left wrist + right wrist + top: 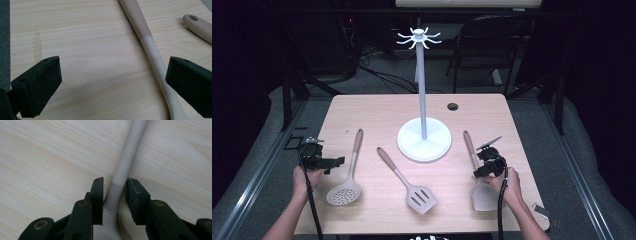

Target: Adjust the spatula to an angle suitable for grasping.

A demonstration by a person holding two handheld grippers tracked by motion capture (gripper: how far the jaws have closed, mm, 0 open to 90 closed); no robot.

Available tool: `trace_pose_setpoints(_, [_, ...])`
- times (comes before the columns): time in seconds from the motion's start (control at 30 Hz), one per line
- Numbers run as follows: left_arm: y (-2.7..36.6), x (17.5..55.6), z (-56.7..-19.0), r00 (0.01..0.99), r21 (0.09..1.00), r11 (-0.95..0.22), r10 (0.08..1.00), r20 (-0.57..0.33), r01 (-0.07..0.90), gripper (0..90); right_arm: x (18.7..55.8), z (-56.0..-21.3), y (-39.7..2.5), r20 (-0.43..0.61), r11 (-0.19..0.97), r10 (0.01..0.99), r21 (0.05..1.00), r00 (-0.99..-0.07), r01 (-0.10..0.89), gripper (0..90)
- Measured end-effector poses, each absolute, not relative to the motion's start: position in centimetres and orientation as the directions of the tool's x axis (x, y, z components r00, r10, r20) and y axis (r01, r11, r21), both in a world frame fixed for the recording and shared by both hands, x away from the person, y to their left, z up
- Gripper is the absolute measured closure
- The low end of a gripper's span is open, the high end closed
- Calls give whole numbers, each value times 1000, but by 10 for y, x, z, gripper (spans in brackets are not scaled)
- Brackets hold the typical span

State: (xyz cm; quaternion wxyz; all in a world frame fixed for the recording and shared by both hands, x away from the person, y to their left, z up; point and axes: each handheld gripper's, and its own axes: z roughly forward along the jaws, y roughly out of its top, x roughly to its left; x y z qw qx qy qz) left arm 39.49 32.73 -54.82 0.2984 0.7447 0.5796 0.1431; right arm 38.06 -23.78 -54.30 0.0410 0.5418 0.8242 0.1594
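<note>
right jaws around the spatula neck

high view: your right hand-held gripper (486, 161) sits over the solid spatula (478, 175) at the counter's (377, 107) near right; your left hand-held gripper (323, 162) hovers beside the skimmer (348, 175).

left gripper view: jaws wide apart, skimmer handle (150, 50) between them, untouched.

right gripper view: jaws straddle the spatula's neck (117, 187), narrowly parted, not clamped.

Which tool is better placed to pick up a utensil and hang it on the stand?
Right. The right tool already straddles the solid spatula at its neck, jaws nearly closed. The left tool hangs wide open, the slotted spoon off-centre near one jaw.
</note>
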Motion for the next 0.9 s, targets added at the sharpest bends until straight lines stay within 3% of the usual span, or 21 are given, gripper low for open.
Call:
trace_pose_setpoints(0.7, [324, 393, -543, 298, 621, -154, 945, -134, 768, 3, 384, -549, -243, 176, 258, 927, 339, -330, 905, 784])
trace_pose_setpoints(0.9, [322, 392, -539, 309, 630, -159, 941, -136, 760, 3, 378, -539, -245, 144, 258, 929, 409, -341, 875, 784])
